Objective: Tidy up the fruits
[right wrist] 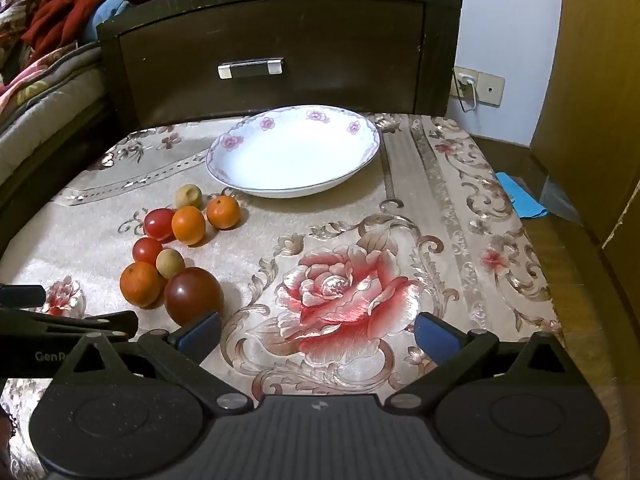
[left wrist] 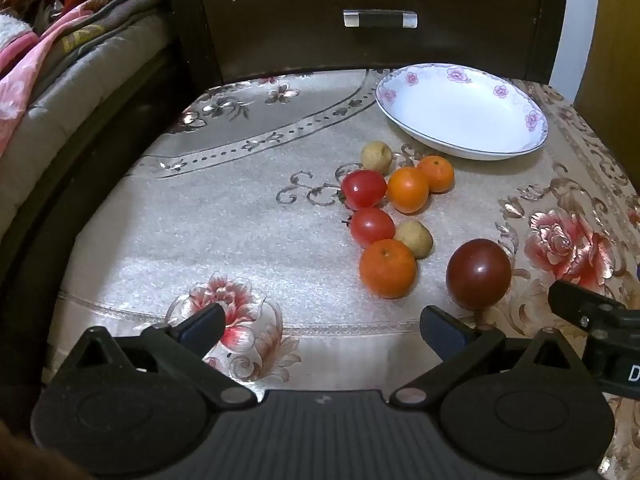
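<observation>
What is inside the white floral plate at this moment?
Nothing: the white floral plate is empty in both views. Its bare white inside shows fully. All fruits lie on the tablecloth.

Fruits (left wrist: 394, 216) on tablecloth (left wrist: 240, 240), plate (left wrist: 460, 112) behind, drawer (left wrist: 372, 20) beyond.

black grippers (right wrist: 318, 334), blue finger pads (right wrist: 434, 334)

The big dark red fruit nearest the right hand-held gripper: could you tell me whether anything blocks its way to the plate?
Nothing visible does. The dark red fruit sits at the cluster's right edge, and bare tablecloth runs from it to the empty plate. The right hand-held gripper is open, nothing between.
</observation>
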A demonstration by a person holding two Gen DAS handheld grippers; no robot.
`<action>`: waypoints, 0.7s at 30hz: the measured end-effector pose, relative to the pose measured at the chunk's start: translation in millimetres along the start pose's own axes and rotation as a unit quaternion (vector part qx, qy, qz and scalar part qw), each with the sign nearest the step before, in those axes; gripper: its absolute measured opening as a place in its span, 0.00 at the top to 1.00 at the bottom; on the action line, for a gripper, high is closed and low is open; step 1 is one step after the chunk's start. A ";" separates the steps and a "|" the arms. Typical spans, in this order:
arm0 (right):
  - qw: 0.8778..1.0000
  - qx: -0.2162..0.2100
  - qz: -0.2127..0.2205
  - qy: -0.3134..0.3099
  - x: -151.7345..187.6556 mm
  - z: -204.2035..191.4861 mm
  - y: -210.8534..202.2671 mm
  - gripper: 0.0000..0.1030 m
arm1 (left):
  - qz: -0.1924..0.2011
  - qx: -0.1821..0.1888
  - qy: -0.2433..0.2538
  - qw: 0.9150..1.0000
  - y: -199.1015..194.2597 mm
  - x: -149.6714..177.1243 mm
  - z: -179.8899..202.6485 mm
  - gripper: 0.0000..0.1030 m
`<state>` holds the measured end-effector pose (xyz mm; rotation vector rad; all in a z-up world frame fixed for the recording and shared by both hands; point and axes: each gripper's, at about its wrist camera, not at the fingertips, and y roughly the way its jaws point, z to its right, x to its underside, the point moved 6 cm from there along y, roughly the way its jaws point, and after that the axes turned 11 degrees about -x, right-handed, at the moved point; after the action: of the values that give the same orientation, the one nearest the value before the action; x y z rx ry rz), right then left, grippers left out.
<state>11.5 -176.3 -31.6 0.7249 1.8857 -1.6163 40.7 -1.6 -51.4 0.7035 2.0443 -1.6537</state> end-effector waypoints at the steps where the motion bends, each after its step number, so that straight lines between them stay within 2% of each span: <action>1: 1.000 0.000 -0.001 0.000 0.3 -0.2 0.1 0.07 | 0.000 0.000 -0.001 1.000 -1.0 1.2 -0.3 0.00; 21: 1.000 0.008 -0.012 -0.004 3.3 0.5 4.0 0.07 | -0.002 0.010 -0.005 1.000 -2.1 2.0 0.3 0.00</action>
<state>12.0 -176.2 -36.7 0.7050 1.8847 -1.6474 37.9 -2.0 -51.1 0.6970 2.0271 -1.6787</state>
